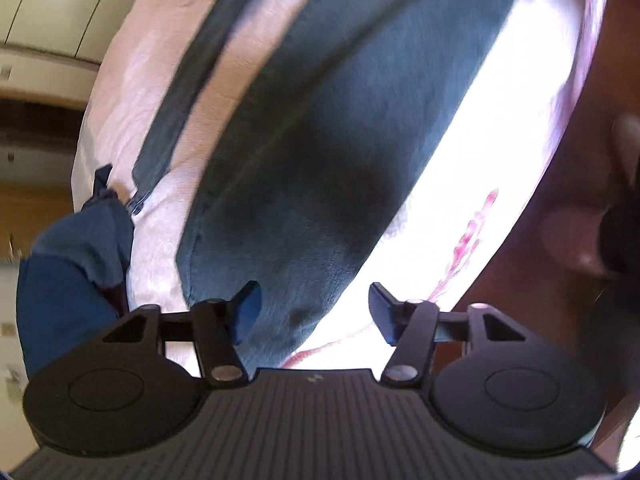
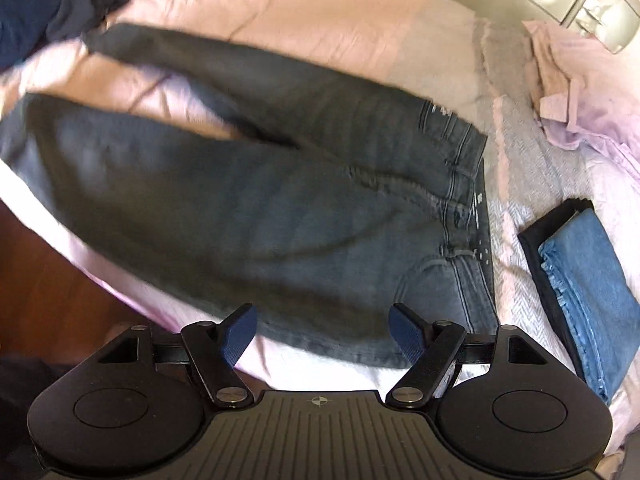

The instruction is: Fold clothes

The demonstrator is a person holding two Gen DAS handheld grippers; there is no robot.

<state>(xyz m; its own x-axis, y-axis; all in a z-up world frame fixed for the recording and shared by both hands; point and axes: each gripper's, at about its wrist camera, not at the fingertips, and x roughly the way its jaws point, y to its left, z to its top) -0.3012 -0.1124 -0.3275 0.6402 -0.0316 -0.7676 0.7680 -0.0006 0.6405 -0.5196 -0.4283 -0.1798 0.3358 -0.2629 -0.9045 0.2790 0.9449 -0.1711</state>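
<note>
left gripper [image 1: 314, 310] released over jeans [image 2: 280, 200] hem, right gripper [image 2: 322, 334] released above hip; pinch both layers before folding.

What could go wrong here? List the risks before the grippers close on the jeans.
1. The jeans lie at the bed's near edge, so a pull could drag them off.
2. Their legs are spread, so the fold may come out crooked.
3. Both views are blurred. The open left gripper and right gripper could pinch the sheet too.
</note>
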